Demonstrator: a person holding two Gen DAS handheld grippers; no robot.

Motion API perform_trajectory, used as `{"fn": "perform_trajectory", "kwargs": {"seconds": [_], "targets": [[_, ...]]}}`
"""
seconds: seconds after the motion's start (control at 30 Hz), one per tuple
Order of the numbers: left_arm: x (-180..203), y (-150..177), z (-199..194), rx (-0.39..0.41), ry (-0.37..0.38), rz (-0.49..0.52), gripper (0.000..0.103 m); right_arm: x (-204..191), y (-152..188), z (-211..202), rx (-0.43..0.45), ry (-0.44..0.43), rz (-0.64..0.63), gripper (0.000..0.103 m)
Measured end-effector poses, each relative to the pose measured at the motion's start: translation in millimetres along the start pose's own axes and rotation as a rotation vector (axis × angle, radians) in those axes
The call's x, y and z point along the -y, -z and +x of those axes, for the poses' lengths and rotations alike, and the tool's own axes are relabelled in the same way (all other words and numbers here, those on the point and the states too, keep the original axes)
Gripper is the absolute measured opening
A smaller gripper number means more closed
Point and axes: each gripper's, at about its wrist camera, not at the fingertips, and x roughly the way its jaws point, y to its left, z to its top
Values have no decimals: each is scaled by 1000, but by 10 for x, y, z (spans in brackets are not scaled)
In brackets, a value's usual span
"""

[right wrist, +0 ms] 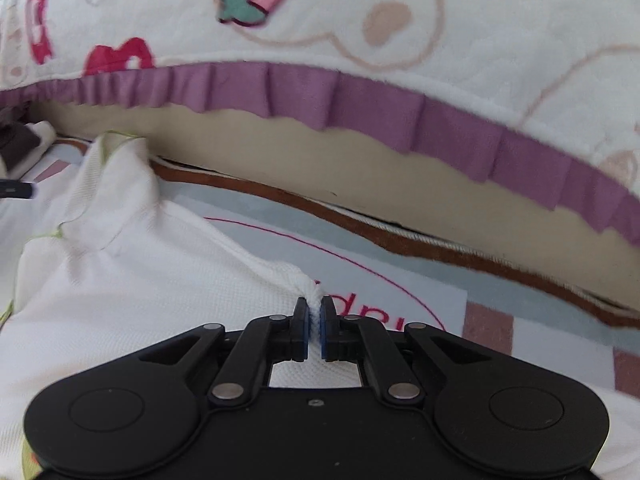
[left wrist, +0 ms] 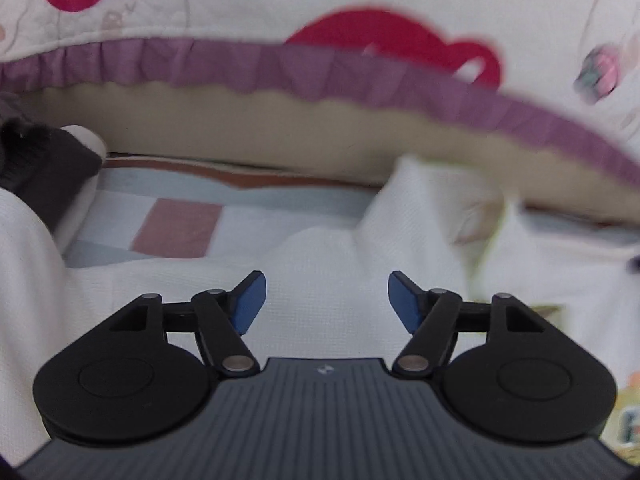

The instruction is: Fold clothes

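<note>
1. The white textured knit garment (right wrist: 120, 280) fills the lower left of the right wrist view; its far edges run out of frame.
2. The right hand-held gripper (right wrist: 315, 326) is clamped on a bunched fold of that garment at lower centre.
3. The left hand-held gripper (left wrist: 327, 300) stands with its blue pads wide apart, gripping nothing, above the same white cloth (left wrist: 320, 256).
4. A cream quilt with red prints and a purple ruffled hem (left wrist: 280, 68) spans the top, blurred at right.
5. A dark grey cloth (left wrist: 36, 168) is cut off at the left edge.
6. A pale checked mat with pink squares (left wrist: 176, 228) lies beneath, partly covered.
</note>
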Motion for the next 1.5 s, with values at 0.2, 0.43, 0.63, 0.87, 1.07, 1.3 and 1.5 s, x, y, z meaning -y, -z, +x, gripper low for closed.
{"fn": "perform_trajectory", "kwargs": {"seconds": [0.2,0.43,0.63,0.87,1.07,1.3,1.5], "targets": [[27,-6,284,-33,-16,-66,74,-60,-48,86,17,34,30,5],[89,-122,113,173,-25,-7,0,-69,-20,-61,168,65,138,4],[2,-204,259,158,-105,-71,5,-118,30,244,98,170,117,6],[180,-337,-25,240,55,-96,46,86,113,-8,150,113,237,32],[741,-486,109,63,395,-94,65,503,550,-636,146,151,592,37],[1203,-366,502,-71,325,-27,4,487,1236,-883,73,140,655,43],[1102,-519,292,134,75,-51,9,437,1312,-883,63,184,585,43]]}}
